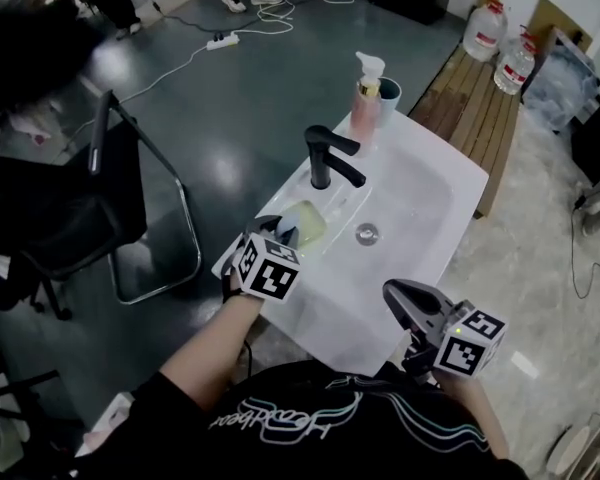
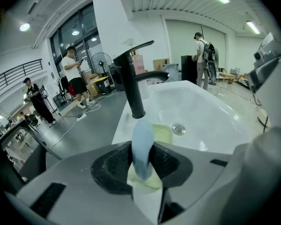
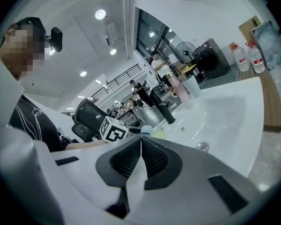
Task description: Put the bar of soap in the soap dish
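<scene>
A pale blue bar of soap (image 2: 143,146) stands on edge between the pads of my left gripper (image 2: 143,168), which is shut on it. Just under and beyond it lies the yellow-green soap dish (image 2: 163,133) on the white sink (image 2: 201,107), left of the drain. In the head view the left gripper (image 1: 280,232) hovers at the near end of the dish (image 1: 310,223). My right gripper (image 1: 398,296) hangs over the sink's front right edge, shut with nothing in it (image 3: 140,149). From its view the soap (image 3: 146,129) shows beside the left gripper's marker cube.
A black faucet (image 1: 330,158) rises just behind the dish. A pink pump bottle (image 1: 366,98) and a cup (image 1: 389,96) stand at the sink's far corner. The drain (image 1: 367,233) lies mid-basin. A black chair (image 1: 90,198) is left, a wooden bench (image 1: 475,108) behind.
</scene>
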`<state>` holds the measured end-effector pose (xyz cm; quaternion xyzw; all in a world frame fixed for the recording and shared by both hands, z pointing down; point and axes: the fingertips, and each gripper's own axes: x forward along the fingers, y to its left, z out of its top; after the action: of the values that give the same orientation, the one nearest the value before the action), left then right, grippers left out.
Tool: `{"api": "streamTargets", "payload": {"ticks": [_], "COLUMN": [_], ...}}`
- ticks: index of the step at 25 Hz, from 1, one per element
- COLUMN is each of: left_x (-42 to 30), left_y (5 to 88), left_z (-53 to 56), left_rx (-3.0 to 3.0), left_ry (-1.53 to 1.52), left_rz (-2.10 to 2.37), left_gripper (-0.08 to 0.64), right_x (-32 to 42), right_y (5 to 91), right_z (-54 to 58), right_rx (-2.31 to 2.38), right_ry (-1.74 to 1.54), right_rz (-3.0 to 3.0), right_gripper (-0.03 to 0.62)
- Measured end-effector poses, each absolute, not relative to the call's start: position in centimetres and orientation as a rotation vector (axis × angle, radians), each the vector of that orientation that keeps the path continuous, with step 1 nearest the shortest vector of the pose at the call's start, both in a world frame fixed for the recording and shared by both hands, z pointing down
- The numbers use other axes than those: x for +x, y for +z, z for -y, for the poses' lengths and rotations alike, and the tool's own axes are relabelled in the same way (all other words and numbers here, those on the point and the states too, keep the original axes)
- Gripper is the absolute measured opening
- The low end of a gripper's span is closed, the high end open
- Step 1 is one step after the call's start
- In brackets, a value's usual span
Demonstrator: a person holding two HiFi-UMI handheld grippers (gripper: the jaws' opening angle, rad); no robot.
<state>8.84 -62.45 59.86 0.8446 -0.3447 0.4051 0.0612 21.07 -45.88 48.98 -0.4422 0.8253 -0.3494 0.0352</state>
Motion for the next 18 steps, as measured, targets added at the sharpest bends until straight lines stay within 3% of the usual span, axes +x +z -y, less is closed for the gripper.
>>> {"api": "streamTargets", "payload": {"ticks": [9, 18], "left_x": [10.1, 8.5], "left_y": [61.2, 61.9], "left_z": [62.5, 62.1], "left_rx": [2.567, 2.46], "left_ry": [1.231, 1.051], "left_rz": [0.92, 0.873], "left_gripper": [0.135, 0.288], "right_x": [21.4, 19.9], "right_y": [49.1, 48.7], "right_z": [45.2, 45.4], "right_rx": [-1.36, -1.303], "right_ry": [-1.082, -1.092], "right_rz": [-2.5, -2.523], "right_gripper": [0.028, 0.029]}}
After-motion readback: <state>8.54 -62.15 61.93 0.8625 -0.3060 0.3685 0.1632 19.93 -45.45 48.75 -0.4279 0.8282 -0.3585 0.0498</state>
